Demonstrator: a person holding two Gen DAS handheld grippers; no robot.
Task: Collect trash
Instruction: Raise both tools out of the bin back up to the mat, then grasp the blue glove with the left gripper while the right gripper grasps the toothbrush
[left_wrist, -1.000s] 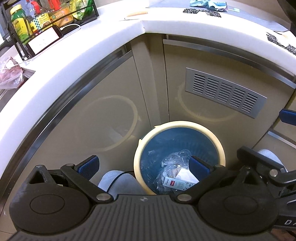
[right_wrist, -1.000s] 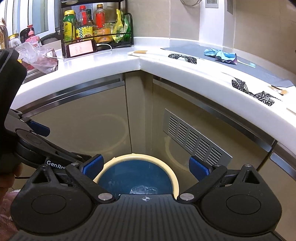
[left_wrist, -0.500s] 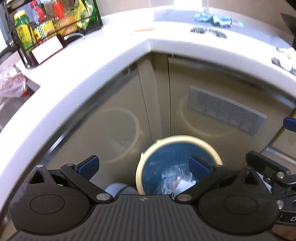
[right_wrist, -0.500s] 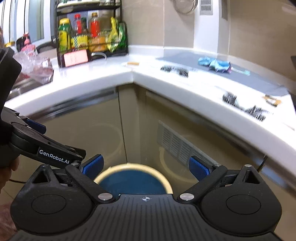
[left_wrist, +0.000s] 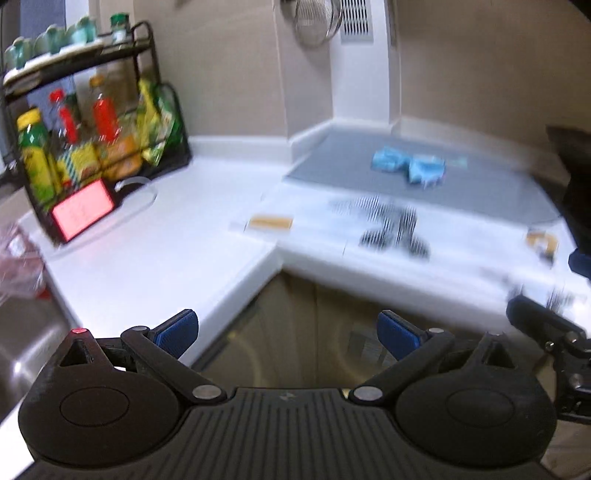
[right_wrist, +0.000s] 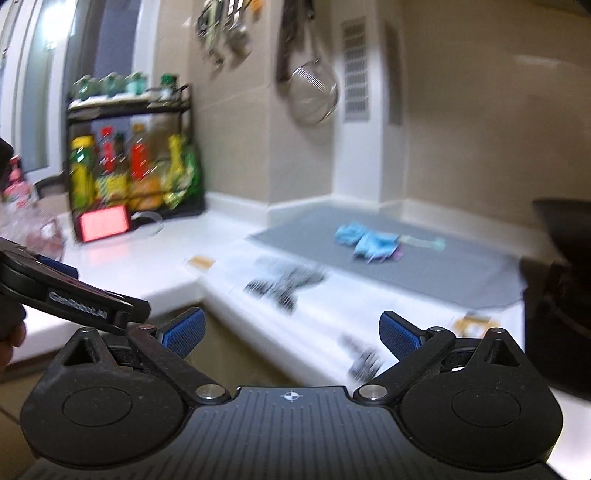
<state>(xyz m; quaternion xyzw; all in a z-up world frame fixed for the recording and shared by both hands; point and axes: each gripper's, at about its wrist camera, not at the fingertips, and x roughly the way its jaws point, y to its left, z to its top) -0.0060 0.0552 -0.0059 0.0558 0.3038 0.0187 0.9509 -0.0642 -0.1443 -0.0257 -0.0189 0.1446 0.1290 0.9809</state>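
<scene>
Both views are motion-blurred. My left gripper (left_wrist: 286, 332) is open and empty, raised near the corner of the white counter (left_wrist: 147, 258). My right gripper (right_wrist: 290, 332) is open and empty in front of the counter (right_wrist: 177, 273). Trash lies on the counter: a crumpled blue wrapper (left_wrist: 408, 166) (right_wrist: 369, 242) on the grey mat, black-and-white patterned scraps (left_wrist: 393, 225) (right_wrist: 284, 282), a small tan piece (left_wrist: 269, 222) (right_wrist: 201, 262) near the corner, and another tan scrap (left_wrist: 541, 242) (right_wrist: 472, 325) to the right. The trash bin is out of view.
A black rack of bottles and snacks (left_wrist: 92, 144) (right_wrist: 133, 166) with a red-screened device (left_wrist: 83, 210) stands at the back left. A wire strainer (right_wrist: 314, 96) hangs on the wall. A dark object (right_wrist: 557, 280) stands at the right. A sink (left_wrist: 22, 350) lies left.
Both grippers have risen from above the blue bin on the floor to counter height. The bin has dropped out of view and the countertop trash now fills the views.
</scene>
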